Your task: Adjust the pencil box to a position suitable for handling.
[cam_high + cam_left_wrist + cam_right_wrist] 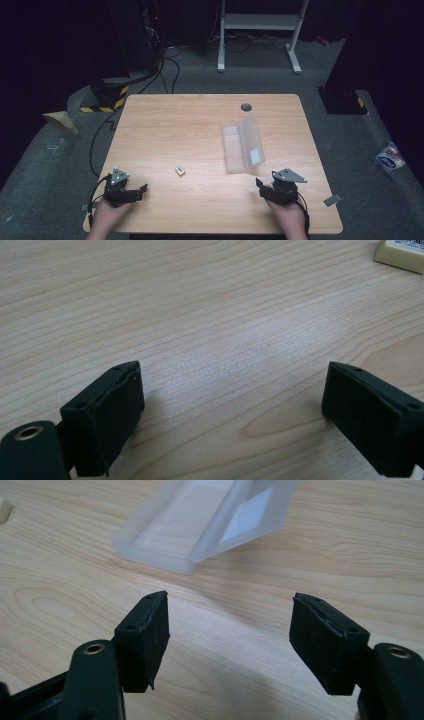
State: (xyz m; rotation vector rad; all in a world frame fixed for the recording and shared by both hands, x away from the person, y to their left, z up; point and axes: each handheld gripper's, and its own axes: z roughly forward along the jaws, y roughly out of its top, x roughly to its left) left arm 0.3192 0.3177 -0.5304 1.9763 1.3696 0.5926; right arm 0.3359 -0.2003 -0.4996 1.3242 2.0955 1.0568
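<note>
A clear plastic box [242,145] lies open on the wooden table [175,125], its lid tilted up at the right and bearing a white label. A small cream block [180,171] rests left of it, near the table's middle front. My left gripper [139,192] sits at the front left, open, with bare wood between its jaws [232,415]; the cream block [402,252] is beyond it to the right. My right gripper [262,187] is at the front right, open and empty [230,640], with the box [200,525] a short way ahead of it.
A grey round grommet [246,107] sits in the table's far edge area. Beyond the table stand a white desk frame [260,22] and loose cables [170,65]. A yellow-black striped base [107,97] and a packet [390,159] lie on the floor.
</note>
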